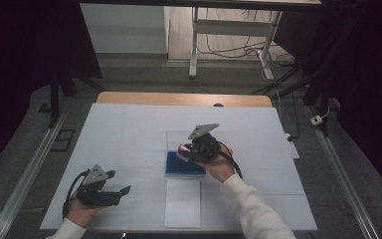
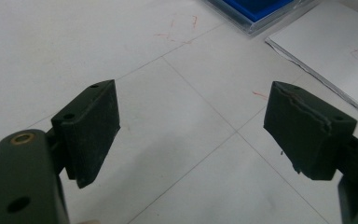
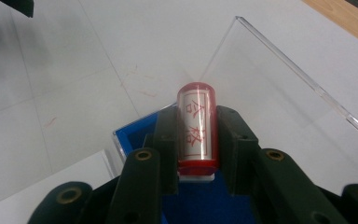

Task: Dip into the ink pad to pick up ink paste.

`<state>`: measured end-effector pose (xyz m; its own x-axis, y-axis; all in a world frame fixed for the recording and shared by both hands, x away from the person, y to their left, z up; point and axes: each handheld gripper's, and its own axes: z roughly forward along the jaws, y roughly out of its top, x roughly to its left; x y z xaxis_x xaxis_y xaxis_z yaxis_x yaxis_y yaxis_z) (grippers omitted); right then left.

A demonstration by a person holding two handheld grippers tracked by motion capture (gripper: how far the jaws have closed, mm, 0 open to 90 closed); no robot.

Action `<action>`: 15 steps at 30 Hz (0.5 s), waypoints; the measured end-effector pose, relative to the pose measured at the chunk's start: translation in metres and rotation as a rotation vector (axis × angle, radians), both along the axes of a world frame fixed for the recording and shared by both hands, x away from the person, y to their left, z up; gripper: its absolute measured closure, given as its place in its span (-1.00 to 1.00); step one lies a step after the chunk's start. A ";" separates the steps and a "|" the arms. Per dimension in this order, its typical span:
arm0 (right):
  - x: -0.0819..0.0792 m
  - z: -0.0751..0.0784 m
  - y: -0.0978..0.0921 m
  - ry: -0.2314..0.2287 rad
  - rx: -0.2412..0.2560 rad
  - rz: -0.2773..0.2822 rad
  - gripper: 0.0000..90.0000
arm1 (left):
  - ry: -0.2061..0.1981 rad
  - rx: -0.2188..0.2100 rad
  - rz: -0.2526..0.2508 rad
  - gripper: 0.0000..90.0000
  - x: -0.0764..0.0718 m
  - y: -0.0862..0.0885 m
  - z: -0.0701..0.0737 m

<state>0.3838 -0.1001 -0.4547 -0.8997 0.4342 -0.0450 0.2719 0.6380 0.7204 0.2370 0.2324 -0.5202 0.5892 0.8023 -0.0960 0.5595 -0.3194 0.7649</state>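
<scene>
High view overhead facing forward, gripper views close along each claw, apparently all sharing blue pad (image 1: 185, 163).

Between my left gripper's (image 2: 191, 135) spread jaws I see bare table (image 2: 74, 46), free to pass. Ahead to its right lie a white sheet (image 2: 326, 60) and the blue pad (image 2: 256, 9). My right gripper (image 3: 198, 140) has its gap taken by a red stamp (image 3: 196, 123); a clear lid (image 3: 270, 93) stands just ahead.

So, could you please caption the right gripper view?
Right gripper clamps a red stamp above the blue ink pad.
</scene>
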 end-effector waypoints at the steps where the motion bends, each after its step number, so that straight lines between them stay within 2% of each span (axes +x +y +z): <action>1: 0.000 0.000 0.000 0.001 0.001 -0.001 0.56 | 0.000 0.000 0.000 -0.60 0.000 0.000 0.000; 4: 0.001 -0.002 0.002 0.005 -0.016 -0.004 0.56 | -0.001 -0.001 0.001 -0.60 0.000 0.000 0.000; 6: 0.002 -0.005 0.004 0.011 -0.046 -0.008 0.56 | -0.004 -0.001 0.002 -0.60 0.000 0.000 0.000; 11: 0.006 -0.012 0.007 0.024 -0.053 -0.012 0.56 | -0.001 -0.002 0.003 -0.60 0.000 0.001 0.000; 15: 0.006 -0.014 0.011 0.017 -0.079 -0.008 0.56 | -0.002 -0.003 0.003 -0.60 0.000 0.002 0.000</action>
<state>0.3900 -0.0896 -0.4691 -0.8970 0.4374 -0.0640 0.2895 0.6906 0.6628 0.2365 0.2341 -0.5197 0.5873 0.8035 -0.0973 0.5588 -0.3157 0.7669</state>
